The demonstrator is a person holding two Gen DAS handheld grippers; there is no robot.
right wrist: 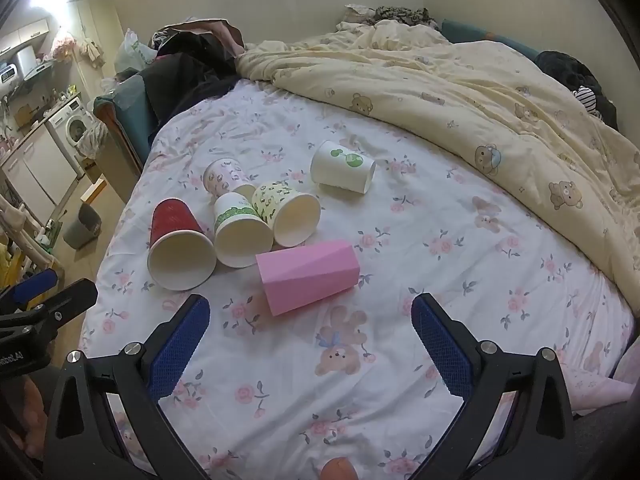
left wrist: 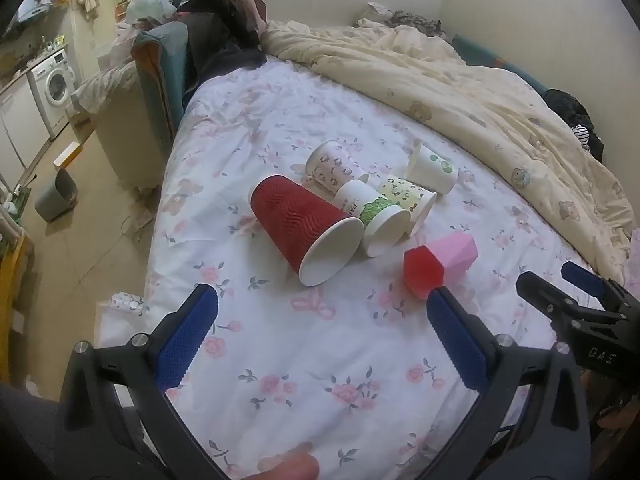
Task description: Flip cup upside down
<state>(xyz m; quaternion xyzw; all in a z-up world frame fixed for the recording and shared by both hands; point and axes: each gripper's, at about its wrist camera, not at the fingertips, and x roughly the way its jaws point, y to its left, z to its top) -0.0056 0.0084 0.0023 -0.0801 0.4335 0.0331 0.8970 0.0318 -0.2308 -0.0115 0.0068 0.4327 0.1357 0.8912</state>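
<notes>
Several cups lie on their sides on the floral bed sheet (left wrist: 280, 360). A red ribbed paper cup (left wrist: 298, 224) lies with its mouth toward me; it also shows in the right wrist view (right wrist: 176, 232). A pink faceted cup (right wrist: 306, 276) lies nearest the right gripper; the left wrist view shows its red inside (left wrist: 440, 264). White printed paper cups (right wrist: 240, 232) lie between and behind them. My left gripper (left wrist: 320, 312) is open and empty, short of the red cup. My right gripper (right wrist: 310, 320) is open and empty, just short of the pink cup.
A cream bear-print duvet (right wrist: 480, 92) is bunched along the far and right side of the bed. Dark clothes (left wrist: 216, 36) pile at the far left corner. The bed's left edge drops to a tiled floor with a grey bin (left wrist: 56, 196) and a washing machine (left wrist: 54, 84).
</notes>
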